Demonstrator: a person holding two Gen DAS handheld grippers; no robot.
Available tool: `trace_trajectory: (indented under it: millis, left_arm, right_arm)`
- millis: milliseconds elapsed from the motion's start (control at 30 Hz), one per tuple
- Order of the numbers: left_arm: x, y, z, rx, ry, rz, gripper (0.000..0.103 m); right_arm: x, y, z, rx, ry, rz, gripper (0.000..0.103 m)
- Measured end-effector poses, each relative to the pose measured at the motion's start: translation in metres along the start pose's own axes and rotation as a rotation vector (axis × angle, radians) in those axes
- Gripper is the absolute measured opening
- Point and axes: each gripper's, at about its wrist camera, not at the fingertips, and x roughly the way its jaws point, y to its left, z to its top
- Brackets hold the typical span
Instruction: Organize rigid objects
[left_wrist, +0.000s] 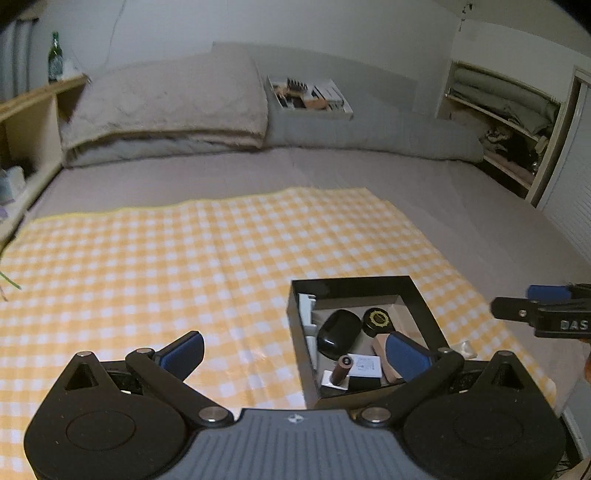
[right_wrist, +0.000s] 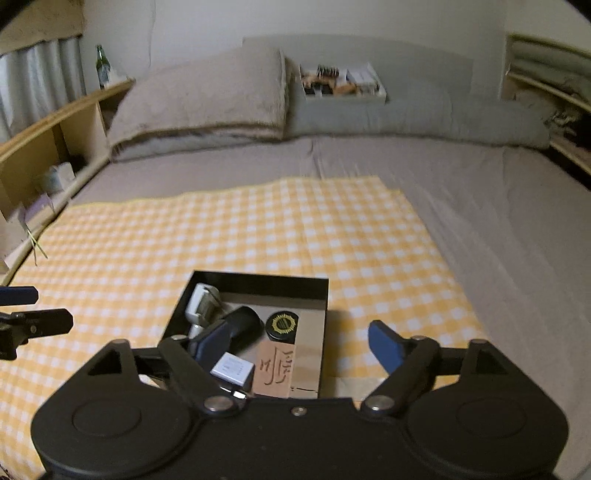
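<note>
A black open box (left_wrist: 421, 295) (right_wrist: 258, 281) sits on a yellow checked cloth (left_wrist: 184, 258) (right_wrist: 184, 240) on the bed. It holds a black oval case (left_wrist: 338, 332) (right_wrist: 245, 323), a round black tin with a gold emblem (left_wrist: 379, 320) (right_wrist: 282, 325), a small white box (left_wrist: 364, 365) (right_wrist: 232, 371), a brown cylinder (left_wrist: 341, 369), a wooden block with markings (right_wrist: 275, 369) and a white device (right_wrist: 201, 302). My left gripper (left_wrist: 295, 352) is open and empty, above the cloth at the box's left side. My right gripper (right_wrist: 299, 349) is open and empty over the box.
Pillows (left_wrist: 166, 107) (right_wrist: 203, 99) and a grey bolster (left_wrist: 369, 129) lie at the head of the bed. A white tray of items (left_wrist: 310, 96) (right_wrist: 343, 83) rests there. A wooden shelf with a green bottle (left_wrist: 55, 57) (right_wrist: 102, 66) runs along the left. Shelves (left_wrist: 509, 122) stand at the right.
</note>
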Motion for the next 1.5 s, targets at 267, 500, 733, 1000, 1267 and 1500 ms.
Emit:
trace_trajectory:
  millis: [267,500,733,1000,1267,1500]
  left_arm:
    - [-0.035,-0.005,-0.023,0.055,-0.065,0.030,0.103]
    - [-0.053,-0.012,-0.044,0.107,-0.115,0.062,0.103]
    - [-0.060,-0.008,-0.056,0.080,-0.123,0.068,0.103]
    - [-0.063,-0.010,-0.063,0.086,-0.129,0.077,0.103]
    - [-0.065,-0.012,-0.065,0.086,-0.134,0.075,0.103]
    - [-0.067,-0.012,-0.066,0.080,-0.140,0.073,0.103]
  right_arm:
    - [-0.049,0.017,-0.025,-0.002,-0.137,0.002,0.099]
    - [-0.065,0.028,-0.048,-0.011,-0.180,-0.011,0.103]
    - [-0.072,0.036,-0.063,-0.034,-0.200,-0.002,0.103]
    - [-0.077,0.042,-0.074,-0.042,-0.206,0.018,0.103]
    - [-0.080,0.043,-0.077,-0.039,-0.213,0.004,0.103]
    - [-0.080,0.046,-0.078,-0.049,-0.209,0.000,0.103]
